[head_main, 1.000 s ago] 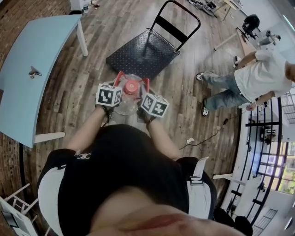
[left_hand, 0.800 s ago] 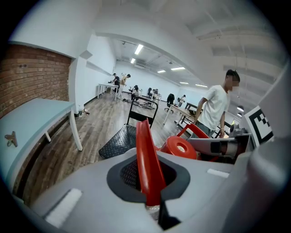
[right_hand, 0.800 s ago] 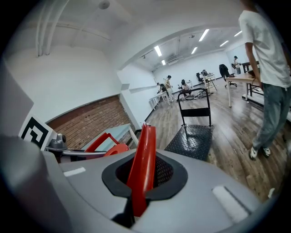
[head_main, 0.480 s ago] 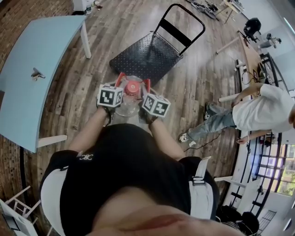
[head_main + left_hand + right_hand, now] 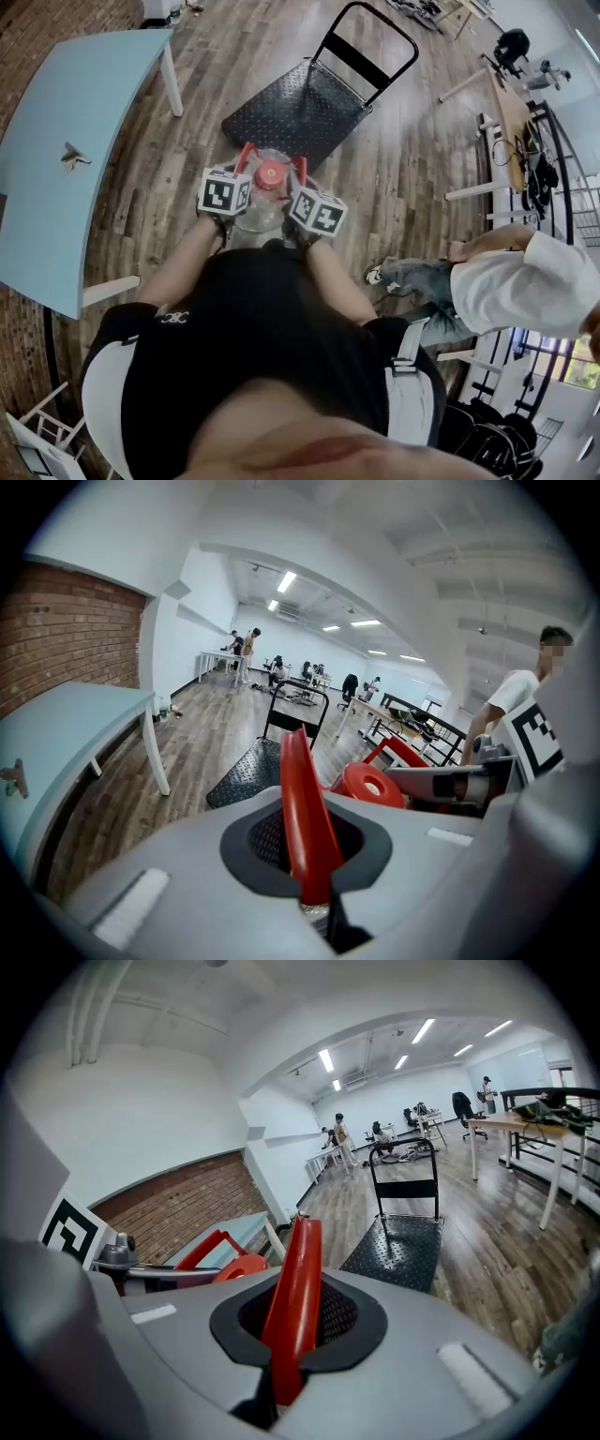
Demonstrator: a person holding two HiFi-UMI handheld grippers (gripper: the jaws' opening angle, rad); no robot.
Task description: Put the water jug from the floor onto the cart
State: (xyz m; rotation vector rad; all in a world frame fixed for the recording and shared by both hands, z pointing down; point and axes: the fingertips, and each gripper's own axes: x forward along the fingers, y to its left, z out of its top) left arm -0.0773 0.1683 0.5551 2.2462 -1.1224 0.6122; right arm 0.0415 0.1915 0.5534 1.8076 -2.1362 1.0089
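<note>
While gripped by both handles, the water jug [image 5: 262, 193] is seen just short of the cart [image 5: 300, 108].
The left gripper [image 5: 314, 897] is clamped on the left red handle [image 5: 305, 808], the right gripper [image 5: 281, 1377] on the right red handle [image 5: 292, 1293]. The black studded cart is stood on a dark plank floor [image 5: 187, 141]; a pale blue table [image 5: 66, 141] is set along the brick wall [image 5: 66, 630].
</note>
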